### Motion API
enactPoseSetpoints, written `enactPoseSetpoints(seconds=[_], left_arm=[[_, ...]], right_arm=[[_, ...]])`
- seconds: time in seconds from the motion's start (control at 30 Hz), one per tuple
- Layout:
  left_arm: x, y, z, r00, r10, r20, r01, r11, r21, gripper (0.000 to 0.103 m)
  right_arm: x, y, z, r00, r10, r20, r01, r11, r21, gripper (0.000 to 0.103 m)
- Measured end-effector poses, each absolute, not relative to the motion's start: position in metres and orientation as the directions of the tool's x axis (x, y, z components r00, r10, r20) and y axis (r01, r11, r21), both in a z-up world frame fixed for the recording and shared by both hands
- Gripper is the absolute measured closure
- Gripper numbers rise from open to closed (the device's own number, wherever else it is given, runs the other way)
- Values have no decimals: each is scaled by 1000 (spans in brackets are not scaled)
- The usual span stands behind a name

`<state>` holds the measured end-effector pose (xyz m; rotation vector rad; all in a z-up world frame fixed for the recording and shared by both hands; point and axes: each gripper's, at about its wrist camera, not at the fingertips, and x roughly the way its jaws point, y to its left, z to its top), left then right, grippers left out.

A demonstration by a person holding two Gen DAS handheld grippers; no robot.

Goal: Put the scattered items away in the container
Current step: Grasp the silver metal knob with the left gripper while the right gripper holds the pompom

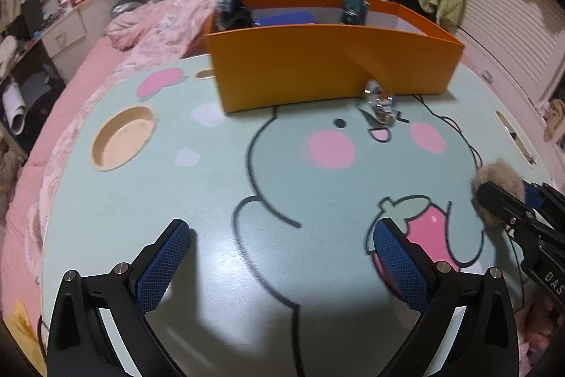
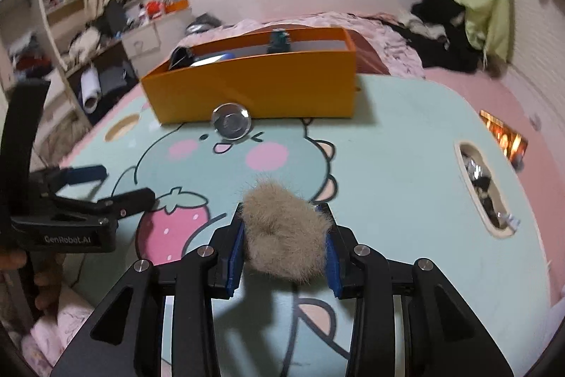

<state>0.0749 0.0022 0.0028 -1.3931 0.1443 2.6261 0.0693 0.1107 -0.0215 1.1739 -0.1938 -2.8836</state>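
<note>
the left tongs (image 1: 279, 265) hang wide open over the mint-green cartoon-printed bench (image 1: 197, 200), nothing between their blue ribbed pads (image 1: 166, 267); they look idle for now. ahead of them and a little to their right, right at the foot of the box, sits a small shiny clear glass piece with a metal centre (image 1: 378, 101), not yet collected. beyond it stands the long orange cardboard container (image 1: 332, 66), at the far edge of the bench, with a dark can (image 1: 355, 9) and some other dark and blue things already inside.

to the right, the right tongs (image 2: 284, 244) have closed onto a fluffy beige fur scrunchie (image 2: 286, 232), both pads pressed into its sides, so it is gripped. whether it is off the bench yet i cannot tell.

my read: this is the pick-up of the scrunchie, grip just made. the next move calls for a lift clear of the bench, a carry straight ahead past the glass piece and over the container's near wall, then a release inside. the fur is soft and may slip, so the squeeze should hold until it is above the opening. the glass piece would be left for after.
</note>
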Motion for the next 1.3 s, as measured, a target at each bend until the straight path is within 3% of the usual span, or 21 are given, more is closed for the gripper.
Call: enactPoseSetpoints(seconds=[0.23, 0.3, 0.43, 0.53, 0.67, 0.7, 0.9, 1.1, 1.27, 1.3], left_arm=[[57, 29, 41, -648, 180, -740, -201, -978, -63, 2], [45, 40, 44, -649, 174, -741, -196, -979, -58, 15], [23, 69, 37, -612, 164, -774, -225, -974, -28, 24], [11, 84, 25, -587, 142, -797, -235, -972, -1, 37], [4, 95, 12, -574, 99, -813, -241, -969, 51, 71], [4, 94, 12, -578, 96, -811, -238, -970, 55, 75], [40, 66, 35, -630, 165, -759, -244, -970, -8, 76], [88, 38, 39, -675, 161, -720, -262, -965, 30, 75], [89, 14, 26, -652, 208, -729, -224, -972, -76, 75], [87, 10, 24, -648, 218, -729, -216, -971, -99, 70]], right_arm=[[70, 107, -24, -724, -79, -685, -18, -991, 133, 64], [71, 108, -25, -727, -86, -681, -16, -990, 142, 64], [72, 113, -27, -732, -103, -673, -12, -986, 164, 64], [73, 113, -27, -734, -108, -671, -9, -986, 168, 64], [73, 113, -28, -736, -112, -667, -6, -985, 171, 64], [73, 113, -28, -737, -112, -667, -5, -985, 171, 64], [72, 114, -29, -738, -114, -666, -4, -985, 174, 64], [71, 114, -30, -737, -112, -667, -4, -986, 170, 64], [70, 112, -31, -735, -101, -670, -4, -988, 153, 64], [70, 112, -31, -735, -101, -670, -2, -989, 151, 63]])
